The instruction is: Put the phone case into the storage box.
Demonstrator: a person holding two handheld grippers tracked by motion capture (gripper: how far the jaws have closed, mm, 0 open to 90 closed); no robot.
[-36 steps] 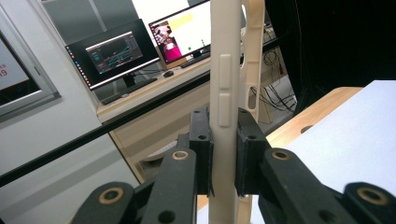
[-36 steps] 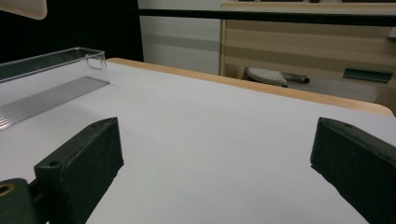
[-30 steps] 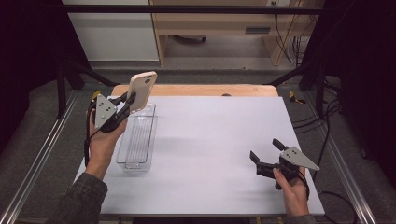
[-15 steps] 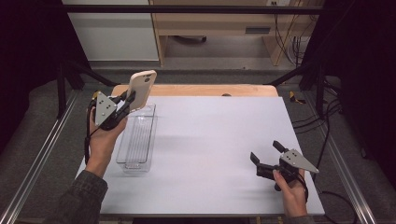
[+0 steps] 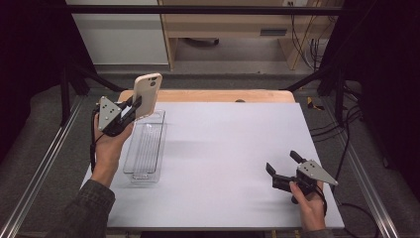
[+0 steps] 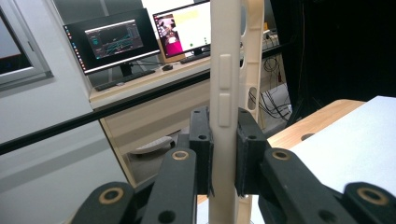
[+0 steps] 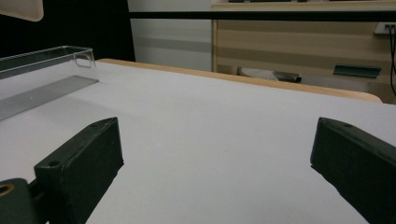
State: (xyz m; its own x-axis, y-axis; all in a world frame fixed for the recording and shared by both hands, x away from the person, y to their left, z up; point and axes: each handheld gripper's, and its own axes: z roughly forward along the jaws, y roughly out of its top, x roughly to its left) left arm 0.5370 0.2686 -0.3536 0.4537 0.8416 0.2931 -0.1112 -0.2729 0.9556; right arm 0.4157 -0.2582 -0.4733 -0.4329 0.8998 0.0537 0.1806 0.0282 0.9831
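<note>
left tongs [image 5: 134, 105]: clamped tight on the beige phone case [image 5: 147, 94], which was held upright, edge-on between the pads | clear tray [image 5: 145, 148]: parked on the counter [image 5: 233, 148] right under those tongs | right tongs [image 5: 284, 167]: spread wide, nothing gripped, kept low over the counter, well away from the case

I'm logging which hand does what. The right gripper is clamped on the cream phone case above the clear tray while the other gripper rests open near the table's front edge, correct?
Not quite: the left gripper clamps the cream phone case above the clear tray, as the high view shows. The right gripper rests open near the table's front edge.
</note>
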